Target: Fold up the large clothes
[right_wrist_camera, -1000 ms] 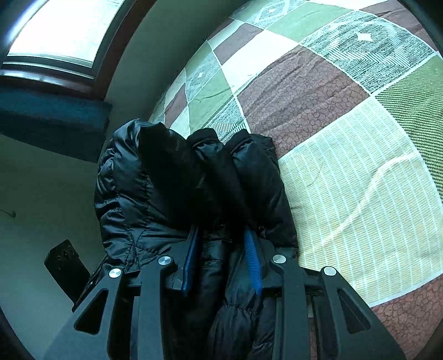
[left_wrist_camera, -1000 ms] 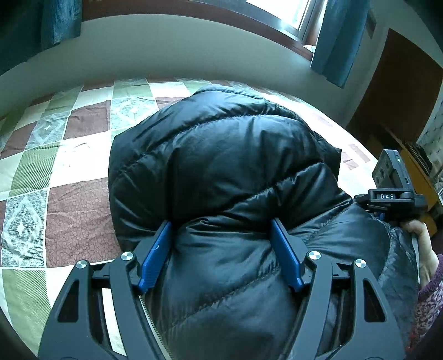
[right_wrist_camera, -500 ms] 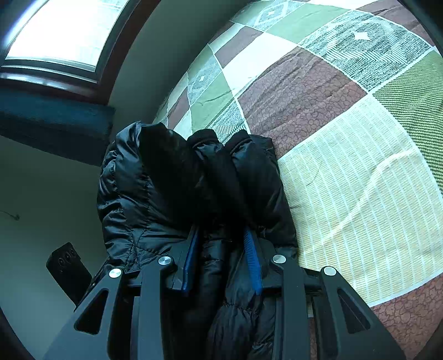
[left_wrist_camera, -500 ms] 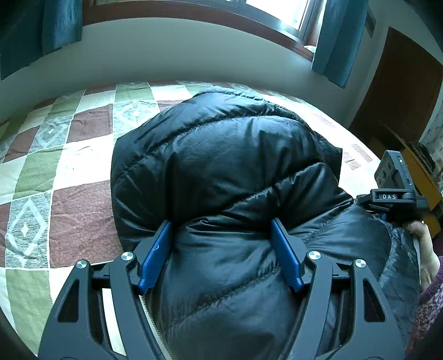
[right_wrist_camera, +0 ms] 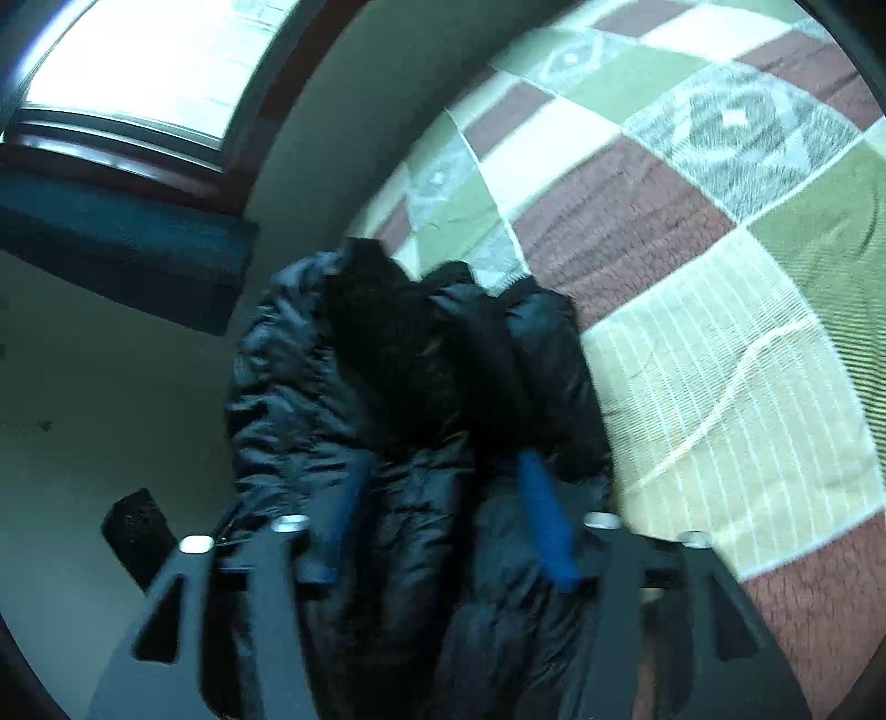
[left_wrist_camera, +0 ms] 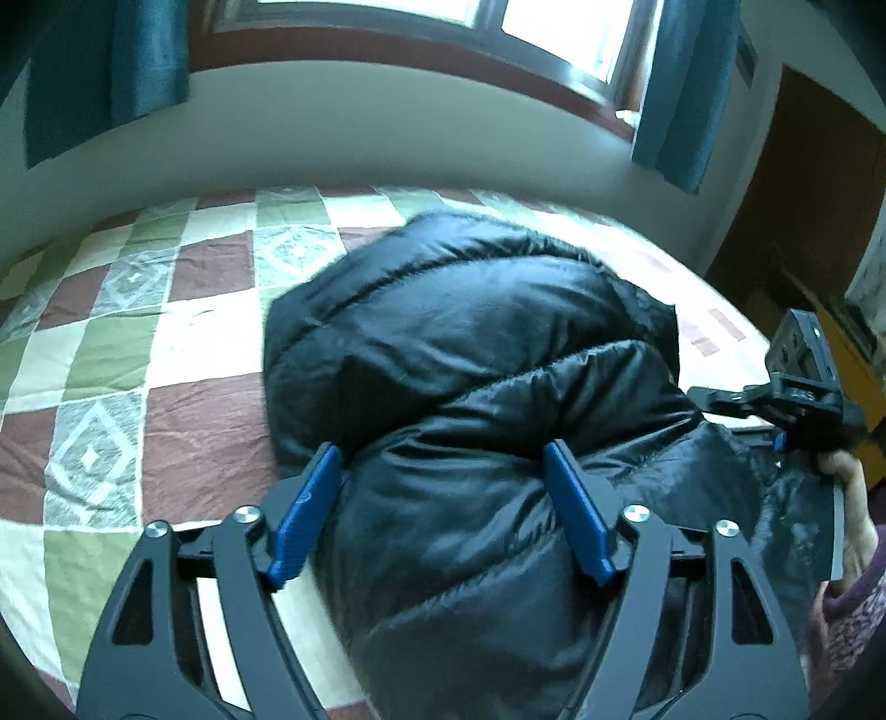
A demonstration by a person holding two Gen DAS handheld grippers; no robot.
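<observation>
A black puffer jacket lies folded into a thick bundle on the patchwork quilt. My left gripper straddles the bundle's near fold. Its jaws are opening, and the padded fabric bulges between the blue pads without being pinched. In the right wrist view the jacket shows its stacked layers and dark collar. My right gripper is there too, jaws opening wide with the layers loose between them. The right gripper's body and the hand holding it show at the right edge of the left view.
The quilt spreads wide to the right of the jacket. A wall with a window and teal curtains runs behind the bed. A brown door stands at the far right.
The right gripper's jaws have spread far apart and let go of the jacket's layers. The left jaws have widened a little. Both views have lifted slightly, and the jacket stays on the bed.
</observation>
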